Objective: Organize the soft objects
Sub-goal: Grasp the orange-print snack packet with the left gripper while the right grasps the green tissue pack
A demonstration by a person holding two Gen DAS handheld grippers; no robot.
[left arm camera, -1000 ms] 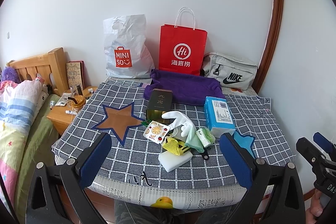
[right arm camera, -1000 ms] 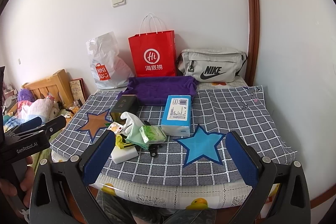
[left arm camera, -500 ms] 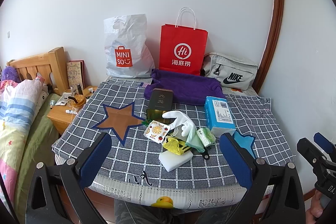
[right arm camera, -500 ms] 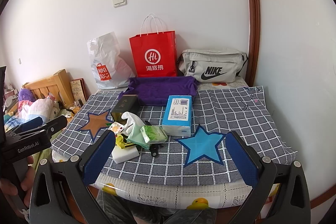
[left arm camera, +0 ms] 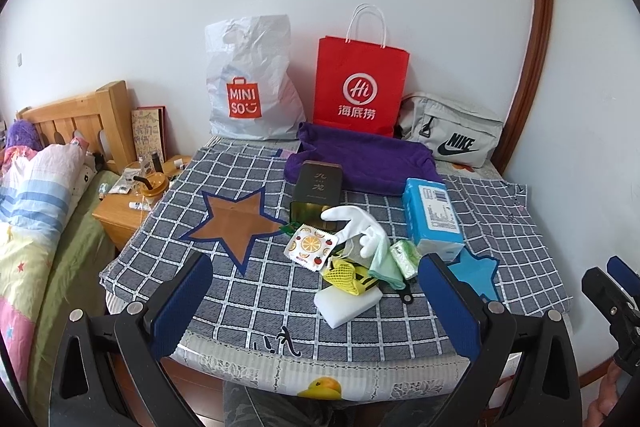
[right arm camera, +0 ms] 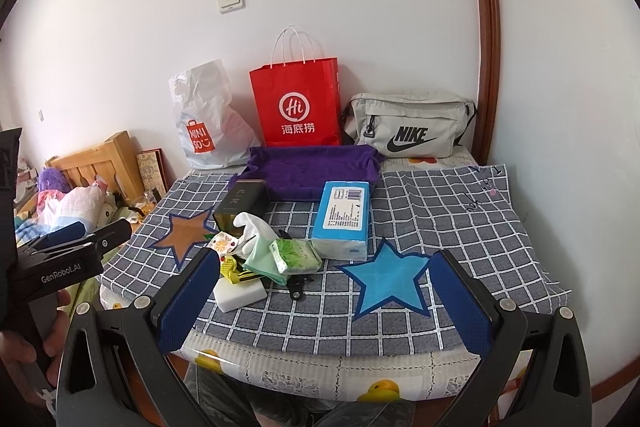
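Note:
A pile of small soft things lies mid-table: a white glove [left arm camera: 352,223] [right arm camera: 250,227], a pale green cloth [left arm camera: 382,263] [right arm camera: 260,259], a green tissue pack [left arm camera: 404,255] [right arm camera: 296,255], a yellow mesh piece [left arm camera: 344,273], a fruit-print pouch [left arm camera: 310,245] and a white sponge [left arm camera: 348,301] [right arm camera: 240,293]. A purple cloth tray [left arm camera: 368,159] [right arm camera: 312,171] sits behind. My left gripper [left arm camera: 316,301] is open and empty, short of the pile. My right gripper [right arm camera: 324,301] is open and empty, near the table's front edge.
A dark tin [left arm camera: 318,191], a blue tissue box [left arm camera: 432,219] [right arm camera: 344,215], a black clip [right arm camera: 296,287]. At the back wall stand a white Miniso bag [left arm camera: 252,83], a red paper bag [left arm camera: 360,87] and a grey Nike pouch [left arm camera: 452,135]. A bed and nightstand [left arm camera: 132,203] lie left.
Both views shift very slightly; the grippers stay open and nothing on the table has moved.

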